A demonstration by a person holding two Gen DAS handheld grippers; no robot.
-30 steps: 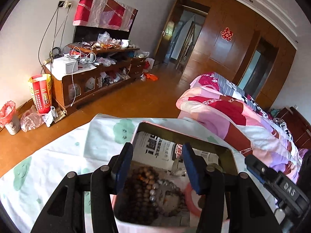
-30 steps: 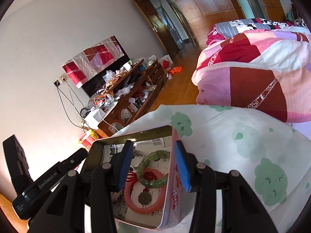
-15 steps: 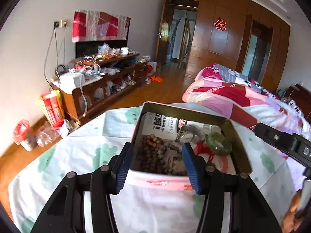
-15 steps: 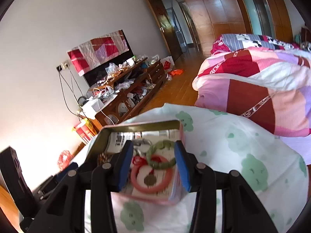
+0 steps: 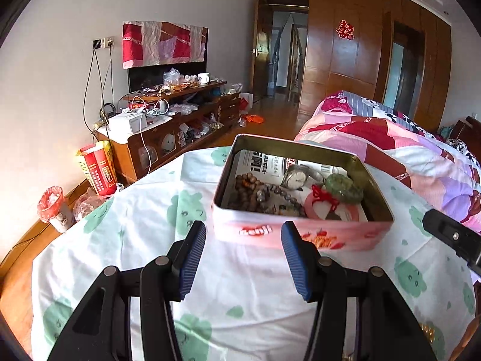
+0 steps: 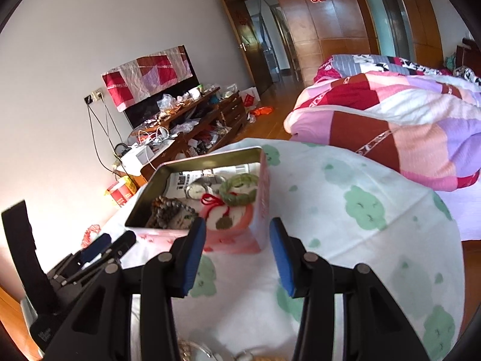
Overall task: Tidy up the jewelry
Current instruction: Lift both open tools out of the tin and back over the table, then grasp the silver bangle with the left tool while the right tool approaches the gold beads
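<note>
Just ahead of both pairs of fingers, a pink tin (image 5: 300, 234) sits on a worktop covered in a white cloth with green prints (image 5: 144, 231). The left gripper (image 5: 243, 258) hangs released and empty, its fingers spread before the tin's near wall. The right gripper (image 6: 237, 254) is also released and empty, facing the tin's near right corner. Neither touches the tin. Inside lie wooden beads (image 5: 258, 194) at left, a watch (image 5: 296, 177) toward the back, and a green bangle (image 6: 239, 192) and pink bangle (image 5: 330, 207) at right. The tin's long side runs across the left fingers; both hands look about equally near.
</note>
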